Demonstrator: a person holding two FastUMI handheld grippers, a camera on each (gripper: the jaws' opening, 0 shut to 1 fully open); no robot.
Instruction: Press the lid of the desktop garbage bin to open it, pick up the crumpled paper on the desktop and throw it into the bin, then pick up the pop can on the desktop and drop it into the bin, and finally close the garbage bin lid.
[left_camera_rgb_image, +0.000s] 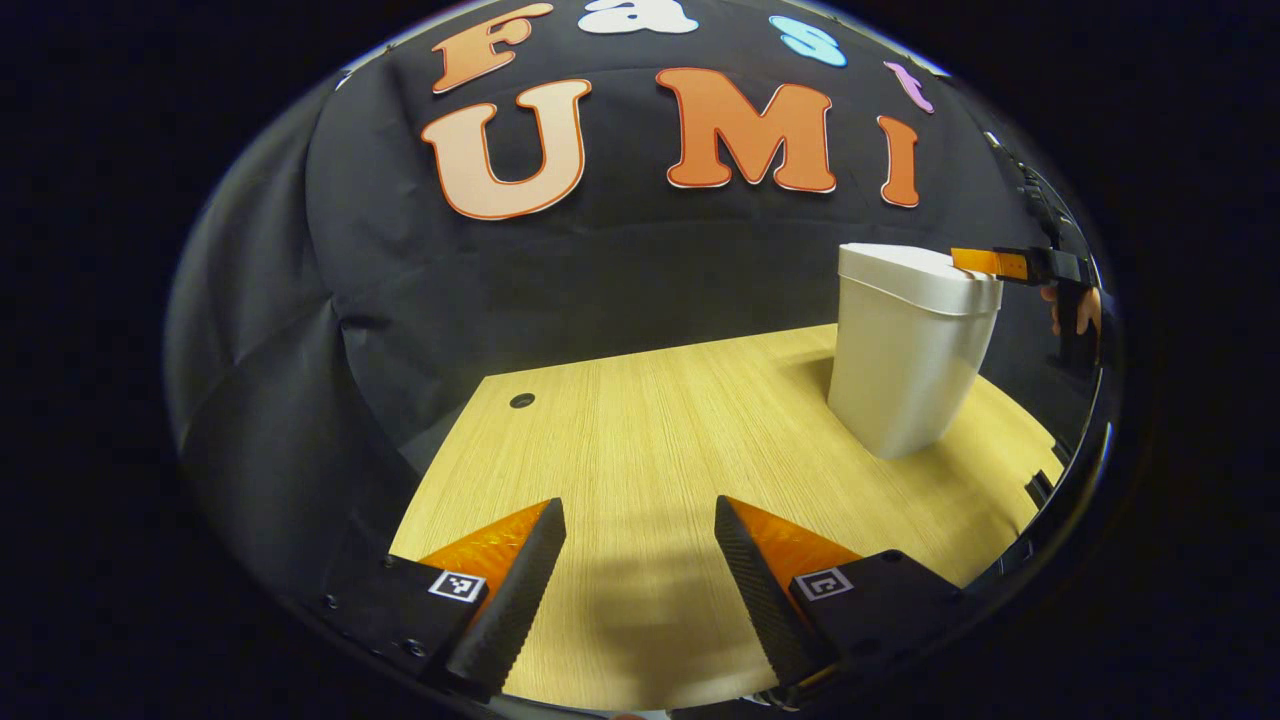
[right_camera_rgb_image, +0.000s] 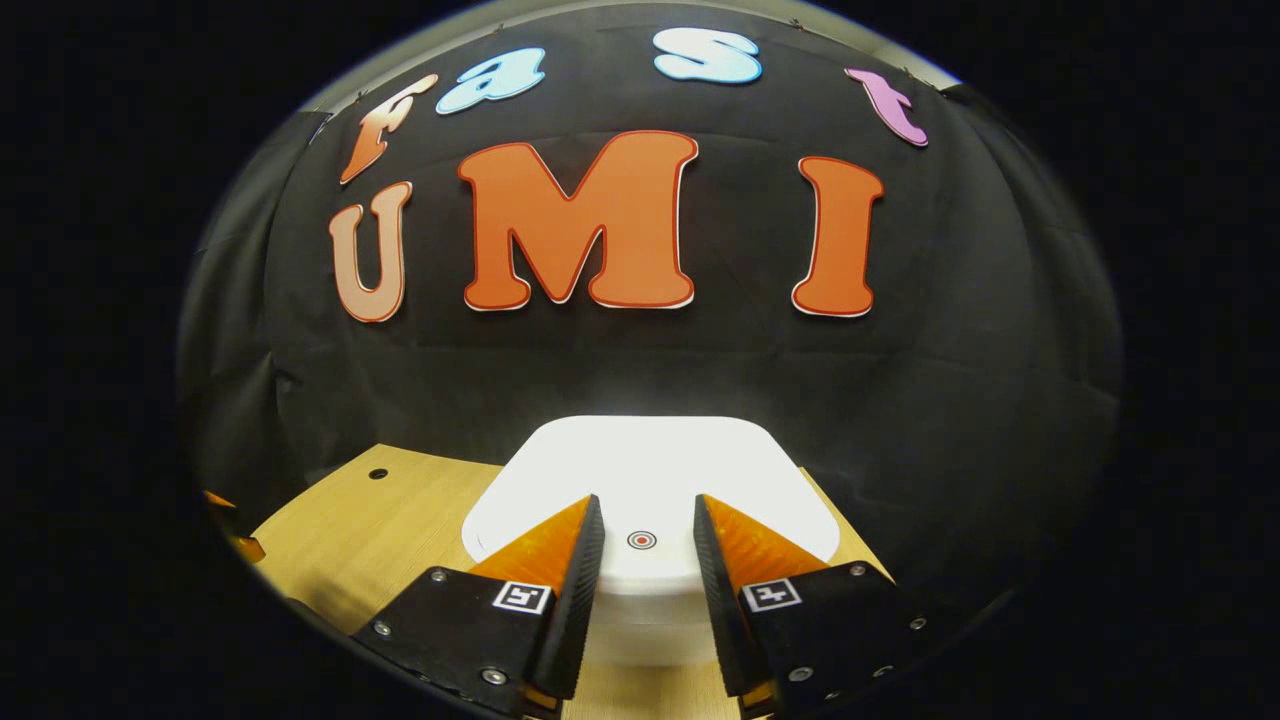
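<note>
left gripper (left_camera_rgb_image: 640, 520): jaws wide apart, holding nothing, low over bare wooden desktop (left_camera_rgb_image: 640, 440). right gripper (right_camera_rgb_image: 648, 515): jaws parted, holding nothing, fingertips over the white lid (right_camera_rgb_image: 650, 470) of the garbage bin (left_camera_rgb_image: 910, 350), astride a small red ring mark (right_camera_rgb_image: 642, 540); contact with lid not discernible. bin upright at far right of desktop, lid closed. small round hole (left_camera_rgb_image: 522, 400) in desktop, far left.

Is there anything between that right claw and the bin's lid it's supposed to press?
Nothing visible. In the right gripper view the right gripper hangs just over the closed white lid, fingers apart either side of its round target mark, with only open air between. Contact cannot be judged.
</note>
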